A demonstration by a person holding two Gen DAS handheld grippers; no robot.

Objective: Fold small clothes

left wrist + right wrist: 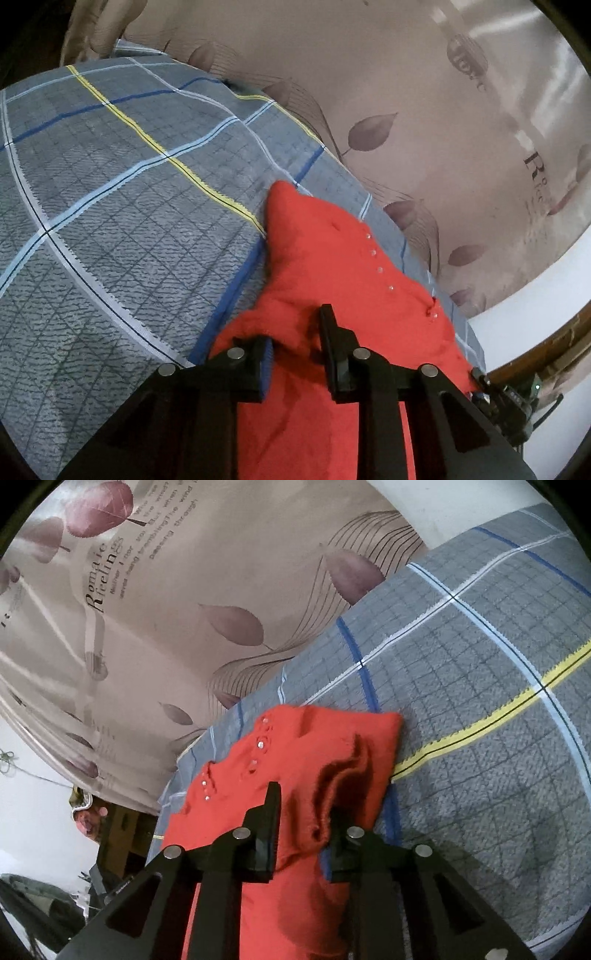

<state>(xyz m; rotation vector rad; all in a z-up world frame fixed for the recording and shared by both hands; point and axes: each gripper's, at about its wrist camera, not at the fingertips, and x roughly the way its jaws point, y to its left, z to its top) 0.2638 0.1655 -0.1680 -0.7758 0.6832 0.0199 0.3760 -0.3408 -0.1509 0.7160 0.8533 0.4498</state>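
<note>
1. A small red top [332, 266] lies on a bed with a gray checked blanket [110, 206]. The top sits near one edge of the bed, the edge next to the curtain.
2. The curtain [424, 92] is pinkish with leaf pictures and some words on it. It hangs just past that bed edge, very close to the top.
3. A row of tiny shiny beads [376, 258] runs down the top on the side toward the curtain.
4. In the left view, one pointed end of the top reaches up onto the blanket and touches a yellow stripe [155, 147].
5. The left gripper [295, 354] is over the near part of the top. Its two fingers stand a little way apart, with red cloth bunched up between them. I cannot tell if they are pinching it.
6. The right gripper [301, 823] is also over the top. Its fingers are a little apart too, and a thick folded lump of red cloth [343, 775] sits between them. I cannot tell if it is squeezed.
7. On the side away from the curtain, the blanket is wide, flat and bare, so there is lots of room there.
8. Past the bed corner, there is a white wall [33, 812] and some dark things [118, 834] low down.
</note>
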